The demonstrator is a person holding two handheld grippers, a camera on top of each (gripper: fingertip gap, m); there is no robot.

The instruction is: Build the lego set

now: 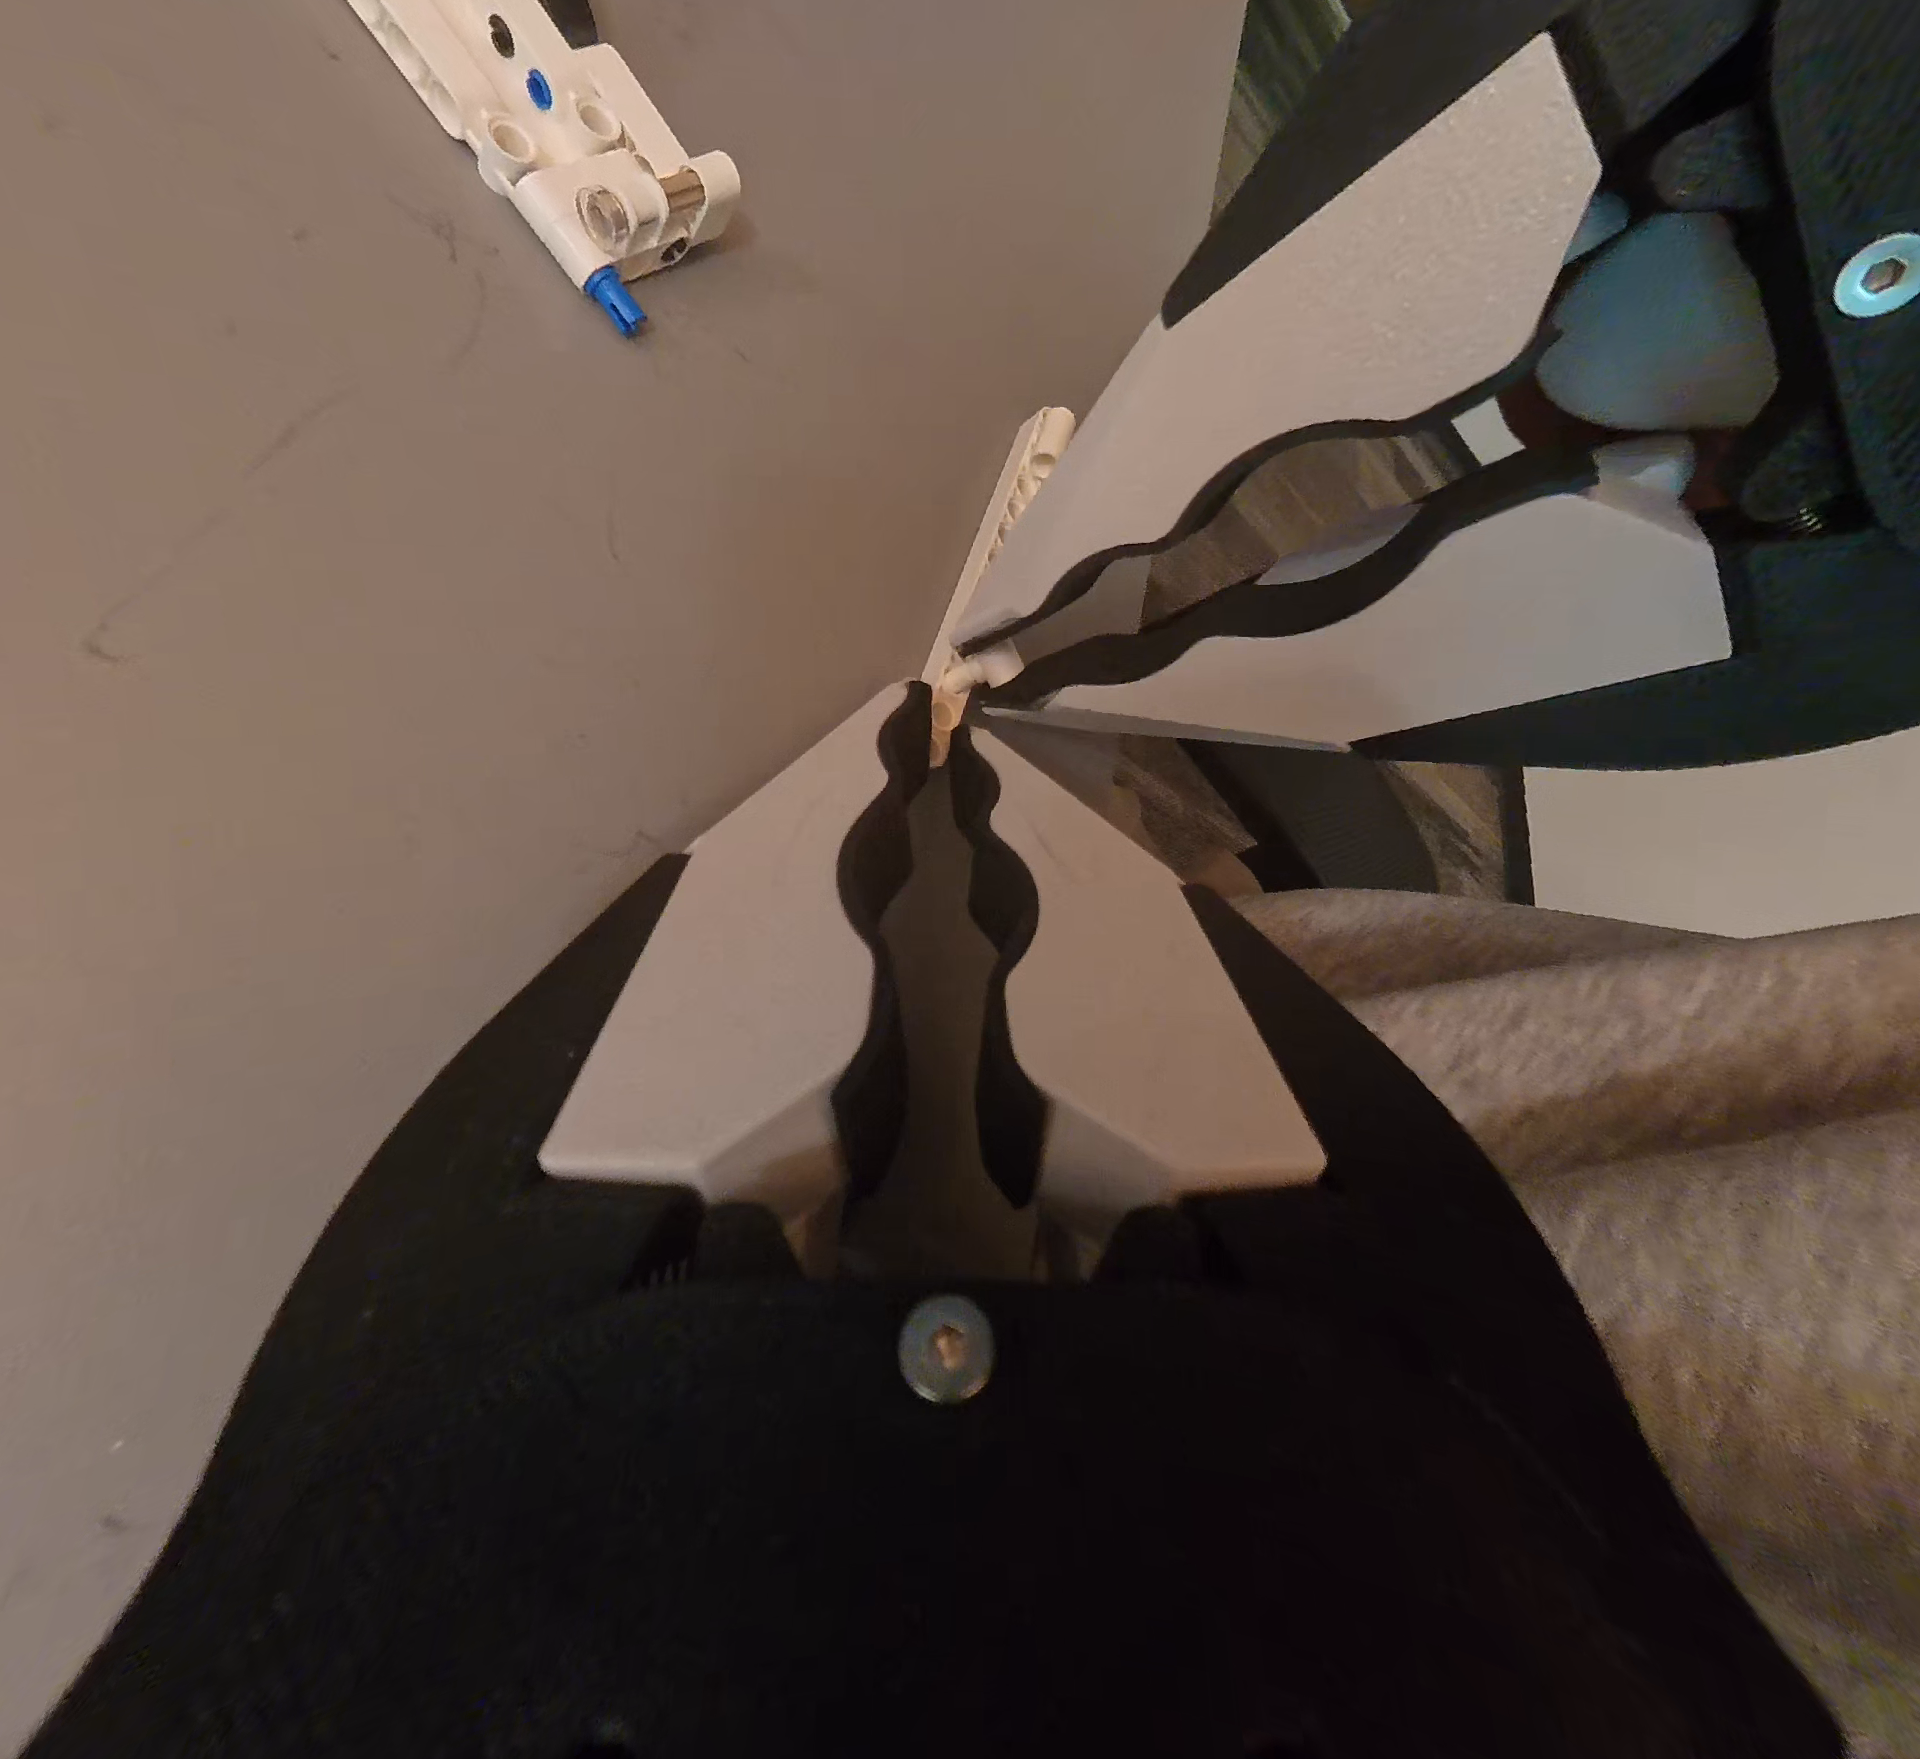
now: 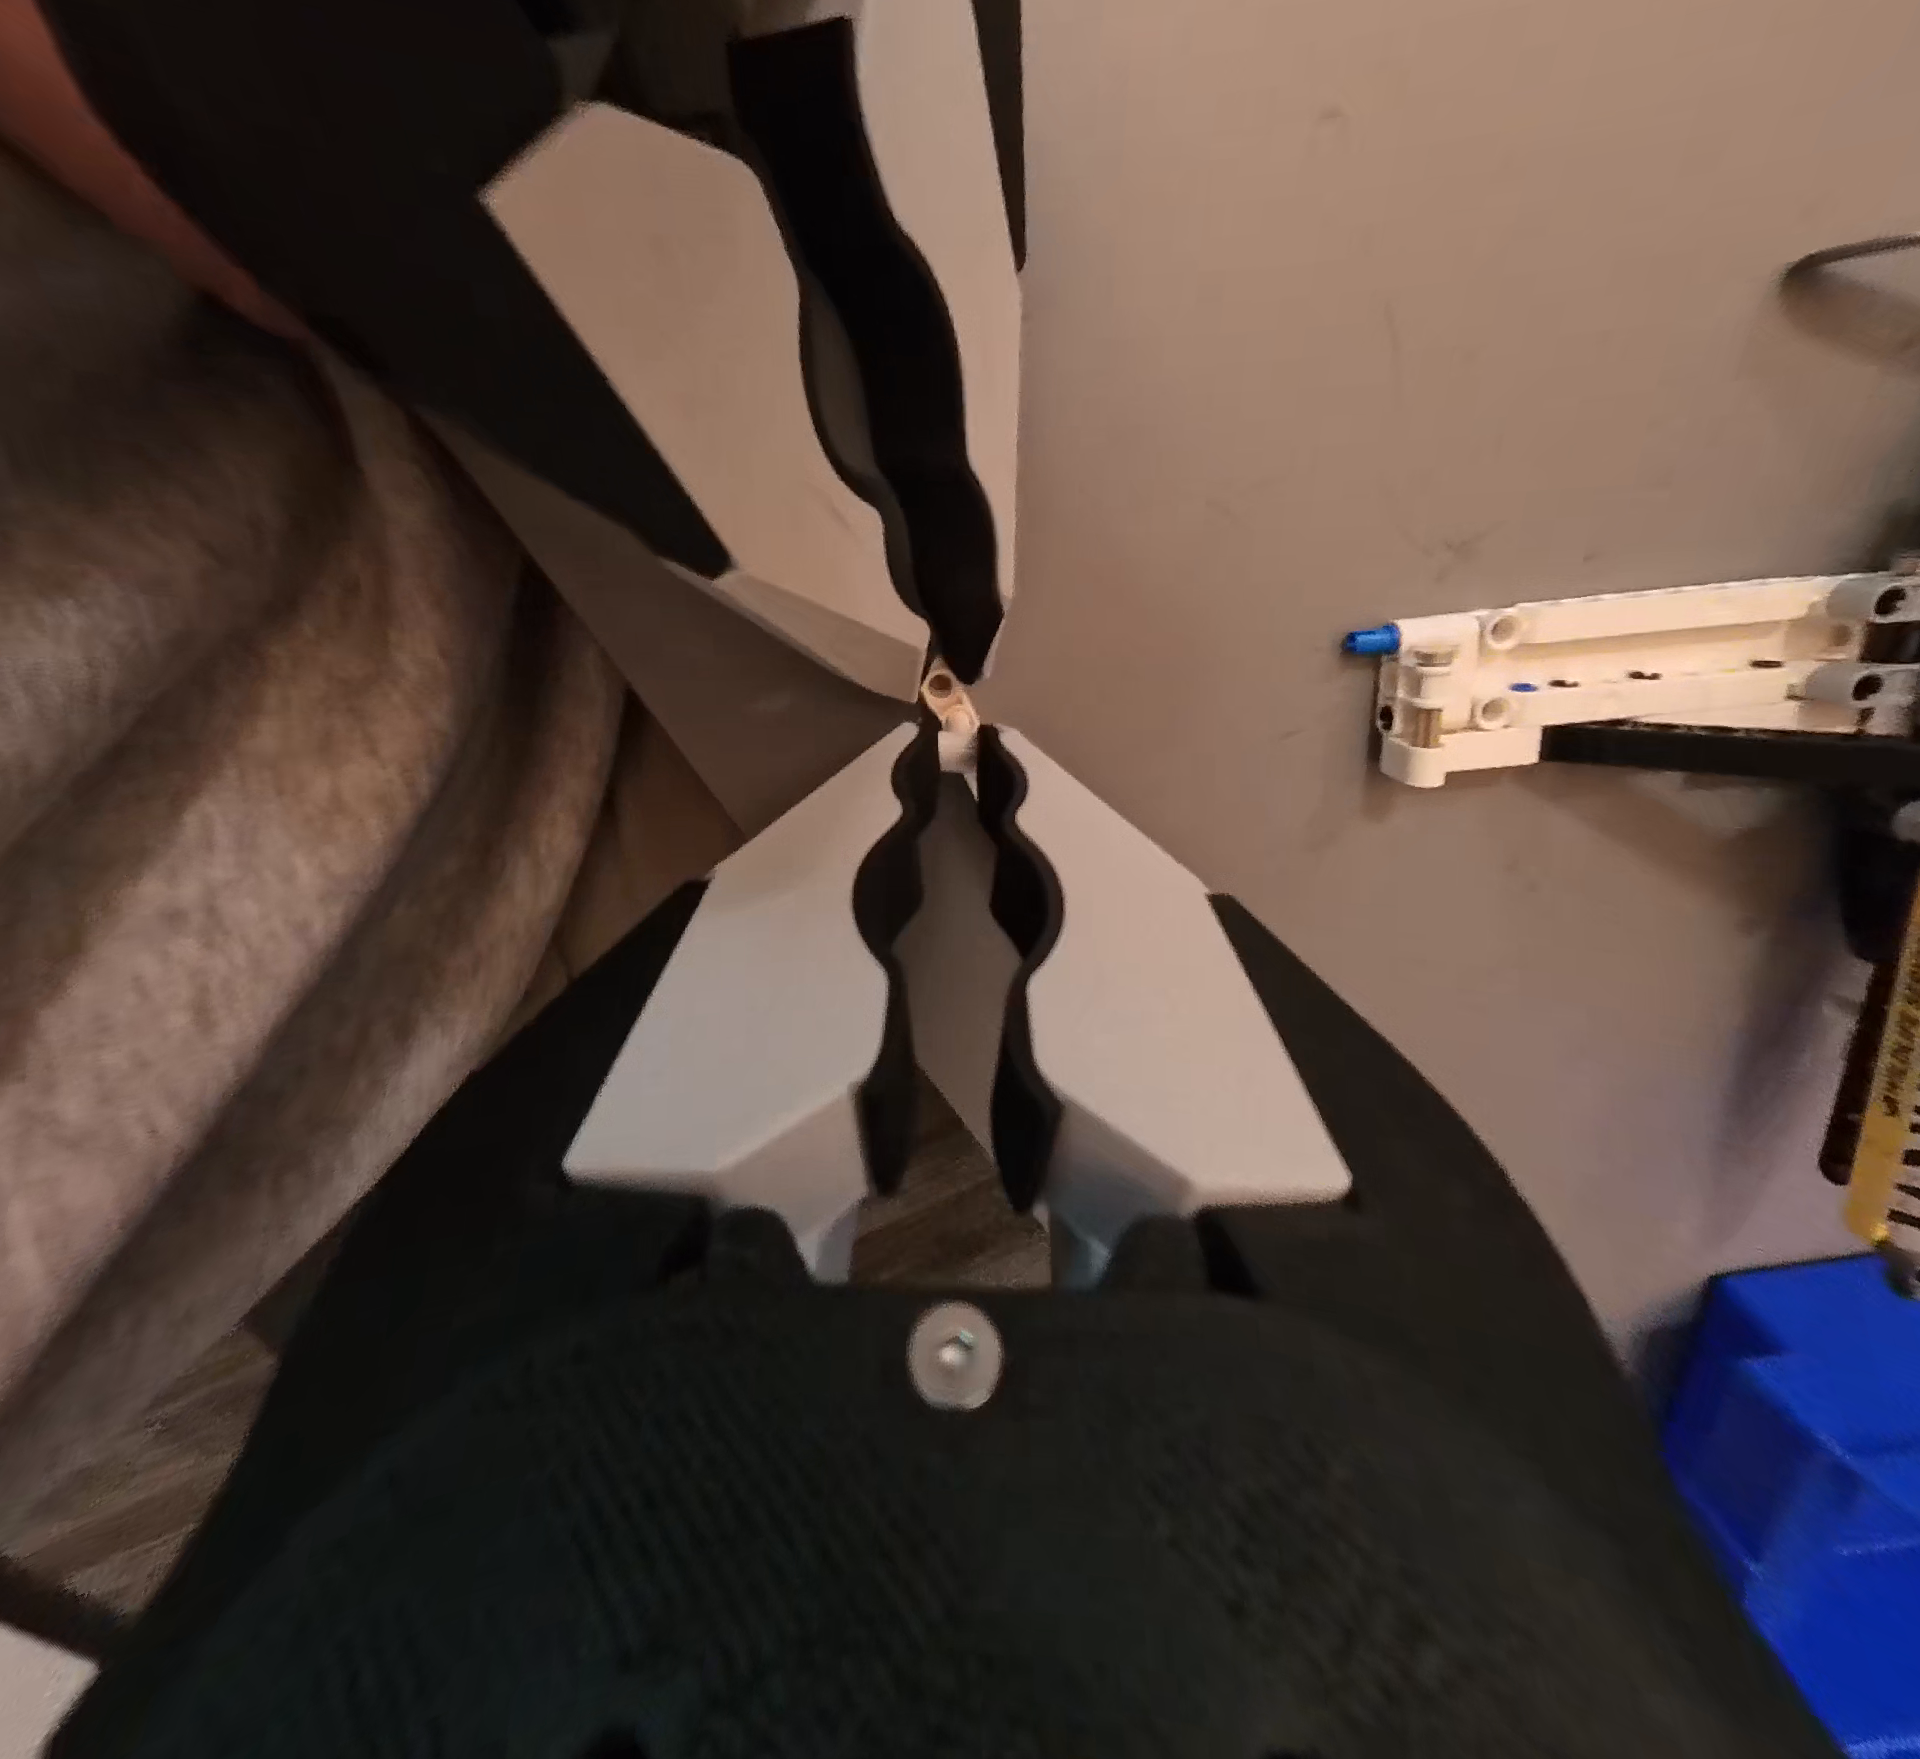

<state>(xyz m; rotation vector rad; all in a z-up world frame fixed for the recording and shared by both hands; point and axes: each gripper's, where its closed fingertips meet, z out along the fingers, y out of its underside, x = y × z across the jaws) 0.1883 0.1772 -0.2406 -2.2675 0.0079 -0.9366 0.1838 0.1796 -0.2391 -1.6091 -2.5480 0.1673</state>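
My left gripper (image 1: 940, 722) is shut on a small tan Technic piece (image 1: 941, 710) with a round hole; the piece also shows in the right wrist view (image 2: 940, 683). My right gripper (image 2: 956, 745) is shut on the end of a white Technic beam (image 2: 958, 753), which runs up and away in the left wrist view (image 1: 1023, 504). The two gripper tips meet, and the tan piece touches the beam's end. A partly built white Technic assembly (image 1: 561, 99) with a blue pin (image 1: 618, 317) lies on the grey table (image 1: 312, 670), apart from both grippers; it also shows in the right wrist view (image 2: 1558, 681).
A blue bin (image 2: 1818, 1449) stands at the lower right, with a yellow and black part (image 2: 1901, 1086) above it. A black beam (image 2: 1714, 753) joins the assembly. A person's beige clothing (image 1: 1662, 1190) lies beside the grippers, past the table's edge. The grippers are tip to tip, or close to it.
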